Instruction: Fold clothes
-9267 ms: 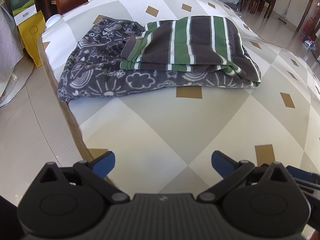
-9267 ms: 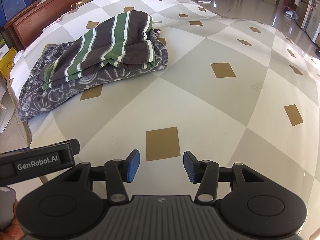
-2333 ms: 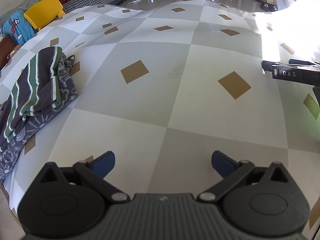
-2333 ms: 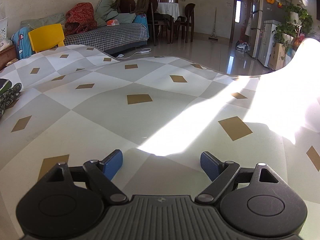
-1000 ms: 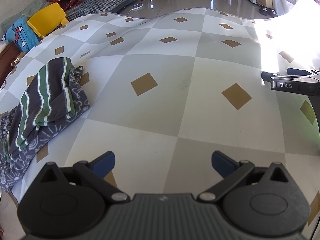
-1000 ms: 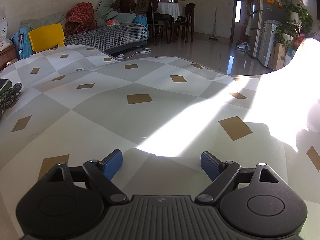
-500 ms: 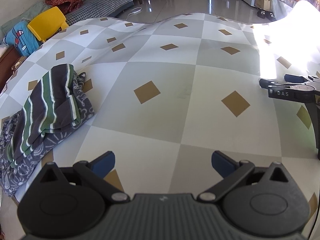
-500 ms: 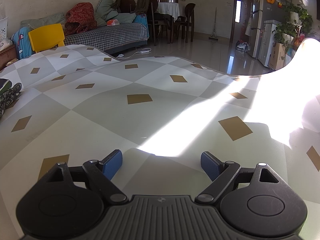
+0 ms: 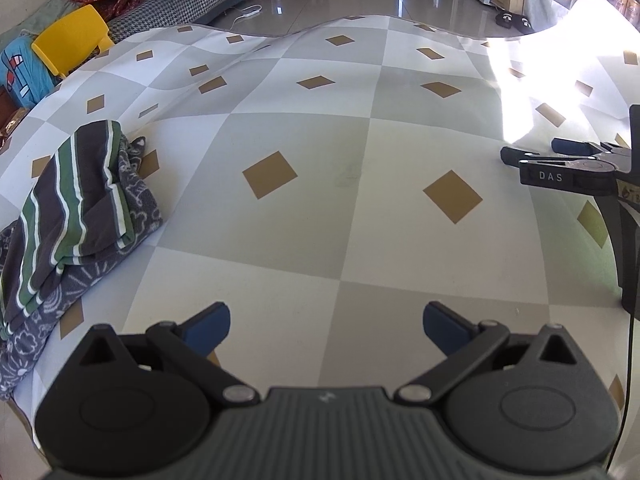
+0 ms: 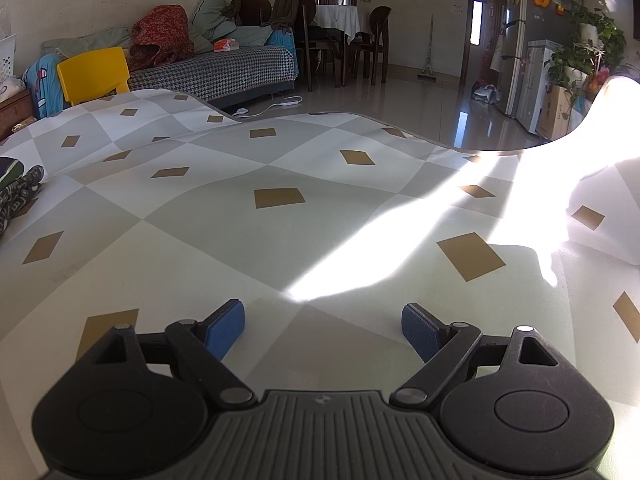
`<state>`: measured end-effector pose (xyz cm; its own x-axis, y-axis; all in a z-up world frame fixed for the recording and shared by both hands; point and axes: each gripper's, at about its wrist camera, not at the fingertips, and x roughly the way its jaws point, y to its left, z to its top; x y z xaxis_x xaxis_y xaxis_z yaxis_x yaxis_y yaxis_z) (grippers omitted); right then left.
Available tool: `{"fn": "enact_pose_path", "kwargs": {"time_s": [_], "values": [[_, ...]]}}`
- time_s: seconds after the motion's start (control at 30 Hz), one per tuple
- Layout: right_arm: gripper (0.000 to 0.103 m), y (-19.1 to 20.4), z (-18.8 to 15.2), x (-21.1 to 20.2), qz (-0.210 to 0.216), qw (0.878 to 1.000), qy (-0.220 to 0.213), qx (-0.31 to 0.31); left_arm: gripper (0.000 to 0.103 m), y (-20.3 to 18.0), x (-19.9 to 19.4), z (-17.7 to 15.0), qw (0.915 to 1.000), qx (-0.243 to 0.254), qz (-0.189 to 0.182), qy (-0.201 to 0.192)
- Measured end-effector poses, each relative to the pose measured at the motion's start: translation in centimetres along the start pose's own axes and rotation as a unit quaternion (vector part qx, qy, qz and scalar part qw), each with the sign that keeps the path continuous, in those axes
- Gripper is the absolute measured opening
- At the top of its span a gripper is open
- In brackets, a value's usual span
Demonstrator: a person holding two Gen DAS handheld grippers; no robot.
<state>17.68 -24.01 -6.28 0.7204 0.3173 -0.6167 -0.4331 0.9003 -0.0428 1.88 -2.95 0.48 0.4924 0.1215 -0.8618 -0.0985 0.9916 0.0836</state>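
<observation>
A folded green, white and dark striped garment (image 9: 76, 196) lies on top of a folded grey patterned garment (image 9: 52, 312) at the left end of the checked tablecloth (image 9: 320, 224). My left gripper (image 9: 326, 326) hovers over the cloth near the front edge, open and empty, well to the right of the stack. Over the sunlit part of the cloth my right gripper (image 10: 323, 330) stands open with nothing between its pads; it also shows from the side at the right edge of the left wrist view (image 9: 560, 160). Only a corner of the stack (image 10: 18, 192) shows in the right wrist view.
A yellow chair (image 10: 94, 74) and a sofa with heaped clothes (image 10: 208, 68) stand behind the table. Farther back are a dining table with chairs (image 10: 340, 40), a fridge (image 10: 516, 64) and potted plants (image 10: 588, 52). Bright sun glares across the cloth's right end (image 10: 540, 196).
The left wrist view has tilted slightly, so the stack and the right gripper sit lower in it. The right gripper has stayed still. Both grippers remain open.
</observation>
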Motion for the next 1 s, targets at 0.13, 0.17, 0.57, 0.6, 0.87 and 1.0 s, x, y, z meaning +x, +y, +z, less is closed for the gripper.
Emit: {"fn": "enact_pose_path", "kwargs": {"time_s": [0.13, 0.17, 0.57, 0.6, 0.87, 1.0], "values": [[0.086, 0.0, 0.0, 0.0, 0.000, 1.000, 0.000, 0.000, 0.103, -0.8, -0.1, 0.7, 0.9992, 0.036, -0.004, -0.019], [0.086, 0.0, 0.0, 0.0, 0.000, 1.000, 0.000, 0.000, 0.103, -0.9, 0.0, 0.7, 0.9990, 0.038, -0.006, -0.023], [0.086, 0.0, 0.0, 0.0, 0.000, 1.000, 0.000, 0.000, 0.103, -2.1, 1.2, -0.3, 0.9980, 0.027, -0.057, -0.002], [0.086, 0.0, 0.0, 0.0, 0.000, 1.000, 0.000, 0.000, 0.103, -2.1, 1.3, -0.3, 0.9977, 0.026, -0.063, 0.002], [0.086, 0.0, 0.0, 0.0, 0.000, 1.000, 0.000, 0.000, 0.103, -3.2, 1.3, -0.1, 0.9963, 0.036, -0.079, -0.002], [0.086, 0.0, 0.1, 0.0, 0.000, 1.000, 0.001, 0.000, 0.103, -3.5, 1.2, -0.4, 0.9955, 0.042, -0.085, 0.002]]}}
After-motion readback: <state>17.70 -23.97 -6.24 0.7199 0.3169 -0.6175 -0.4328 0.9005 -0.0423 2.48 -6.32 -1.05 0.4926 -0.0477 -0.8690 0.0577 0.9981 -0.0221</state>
